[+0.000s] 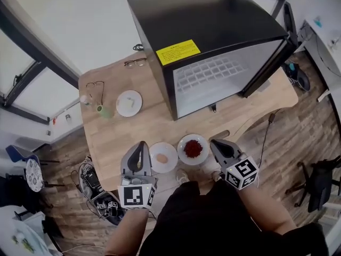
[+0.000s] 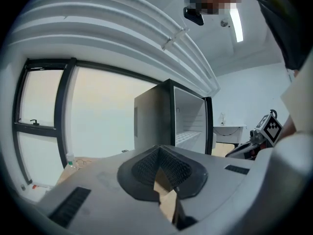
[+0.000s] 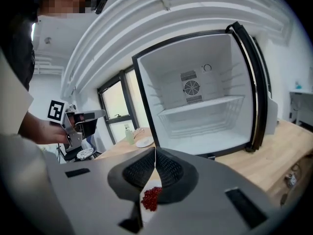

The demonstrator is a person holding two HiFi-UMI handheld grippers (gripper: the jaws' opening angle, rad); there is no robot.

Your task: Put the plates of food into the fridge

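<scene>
Flanking two plates (image 1: pixel 171 151), left gripper (image 1: pixel 141 145) and right gripper (image 1: pixel 214 144) (both closed) hover

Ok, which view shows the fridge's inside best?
The right gripper view: it looks straight into the open fridge, shelf and back wall showing. Head view: mostly its top. Left gripper view: its side, a sliver inside.

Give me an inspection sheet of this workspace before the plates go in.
Surface: wooden table, light wood.
Job's things: fridge on the table, door open, shelves empty; plate of red food and plate with an orange piece at the near edge; third plate left of the fridge.
Clutter: glasses, second pair, green bottle.
Grippers: left gripper and right gripper both shut, empty, flanking the near plates.
Cables: thin cable off the table's right edge; dark coil behind the fridge.
Surroundings: wooden floor, windows.
</scene>
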